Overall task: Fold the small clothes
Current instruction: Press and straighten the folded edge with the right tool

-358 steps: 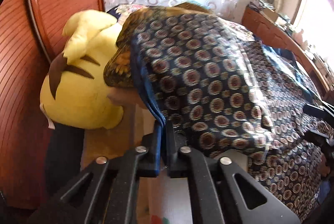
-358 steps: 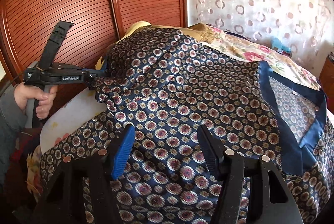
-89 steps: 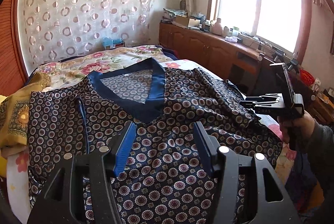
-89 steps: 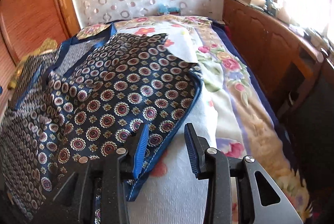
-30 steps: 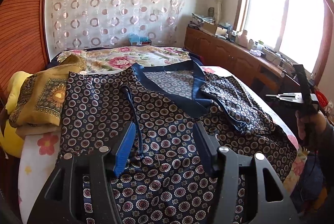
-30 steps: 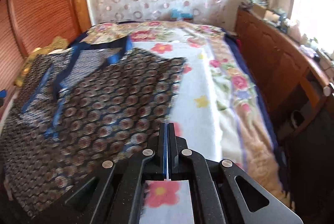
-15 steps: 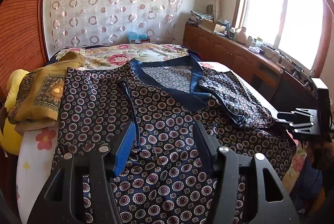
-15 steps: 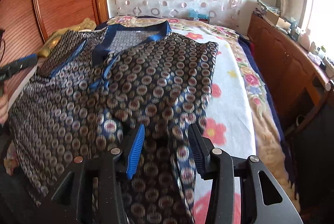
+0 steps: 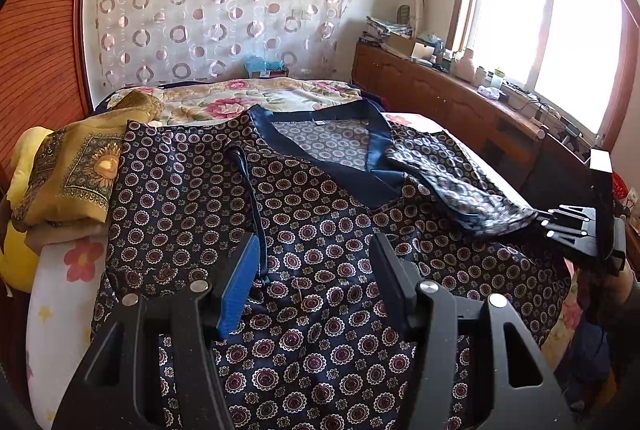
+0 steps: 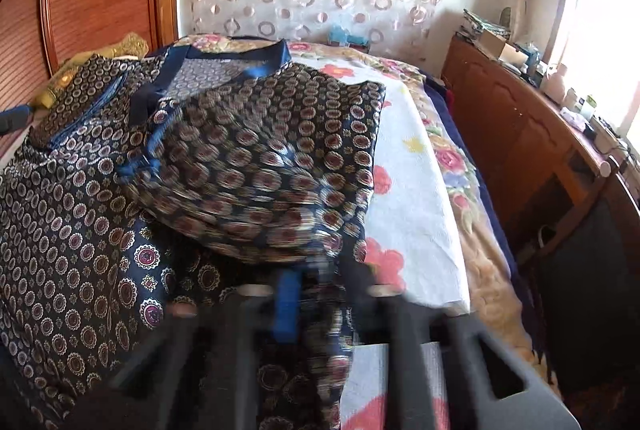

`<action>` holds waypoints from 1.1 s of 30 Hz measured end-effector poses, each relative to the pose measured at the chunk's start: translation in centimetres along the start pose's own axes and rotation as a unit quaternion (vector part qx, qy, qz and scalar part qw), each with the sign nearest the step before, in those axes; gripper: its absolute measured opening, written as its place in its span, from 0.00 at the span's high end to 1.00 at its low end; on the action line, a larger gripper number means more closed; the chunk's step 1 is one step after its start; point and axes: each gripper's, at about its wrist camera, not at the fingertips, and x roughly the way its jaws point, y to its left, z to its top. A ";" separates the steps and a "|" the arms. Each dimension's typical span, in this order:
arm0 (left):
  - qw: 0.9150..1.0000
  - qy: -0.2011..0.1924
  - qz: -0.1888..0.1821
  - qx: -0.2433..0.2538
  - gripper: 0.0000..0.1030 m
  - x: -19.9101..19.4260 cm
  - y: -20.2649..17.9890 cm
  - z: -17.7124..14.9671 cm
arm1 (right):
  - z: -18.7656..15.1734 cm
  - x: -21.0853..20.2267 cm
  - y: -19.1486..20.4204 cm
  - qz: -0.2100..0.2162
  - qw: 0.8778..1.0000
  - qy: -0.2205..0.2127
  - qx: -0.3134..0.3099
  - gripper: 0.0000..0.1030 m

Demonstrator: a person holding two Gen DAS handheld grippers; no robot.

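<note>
Left wrist view: your left claw (image 9: 316, 280) hangs open over the shirt (image 9: 304, 230), which lies flat on the bed (image 9: 60, 310), collar far, hem near you. Your right claw (image 9: 560, 220) sits at the shirt's right edge, nearest the folded-in sleeve.

Right wrist view: blurred, that claw (image 10: 316, 294) has just been closing, shirt edge (image 10: 336, 270) between its jaws.
</note>
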 end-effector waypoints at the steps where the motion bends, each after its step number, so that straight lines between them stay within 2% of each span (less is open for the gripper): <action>1: 1.000 0.000 0.000 -0.001 0.44 0.0 0.0 0.0 | -0.1 -0.2 -0.4 -0.005 1.000 -0.007 0.004 0.94; 4: 1.000 0.001 -0.001 -0.002 0.44 0.1 0.0 -0.1 | -0.9 -1.1 -2.3 -0.035 0.999 -0.017 0.035 0.95; 8: 1.000 0.001 -0.003 0.000 0.44 0.2 -0.2 -0.2 | -2.6 -1.1 -4.4 -0.057 0.996 0.003 0.070 0.95; 12: 1.000 0.001 -0.001 0.000 0.44 0.1 -0.1 -0.1 | -3.3 -1.0 -5.3 -0.042 0.995 0.015 0.089 0.95; 16: 1.000 -0.001 0.003 -0.001 0.44 -0.1 0.2 0.0 | -3.4 -1.5 -5.3 -0.018 0.997 0.034 0.069 0.88; 19: 1.000 -0.002 0.005 -0.004 0.44 -0.2 0.6 0.1 | -3.8 -3.0 -5.6 0.000 0.998 0.039 0.048 0.87; 22: 1.000 -0.002 0.007 -0.007 0.44 -0.1 0.8 0.0 | -4.1 -5.2 -6.2 0.015 0.999 0.026 0.046 0.87; 25: 1.000 -0.004 0.011 -0.006 0.44 0.0 1.0 0.3 | -3.5 -7.1 -6.8 0.018 0.999 0.005 0.044 0.84; 28: 1.000 -0.008 0.022 -0.006 0.44 -0.1 1.6 0.7 | -1.9 -7.7 -7.3 0.022 0.999 -0.014 0.039 0.75; 30: 0.999 -0.012 0.031 -0.006 0.44 -0.2 2.4 1.0 | -0.6 -7.3 -7.5 0.021 0.999 -0.020 0.034 0.67; 33: 0.999 -0.016 0.052 -0.004 0.44 -0.2 4.1 1.7 | 1.8 -4.9 -8.0 0.039 0.999 -0.020 0.026 0.65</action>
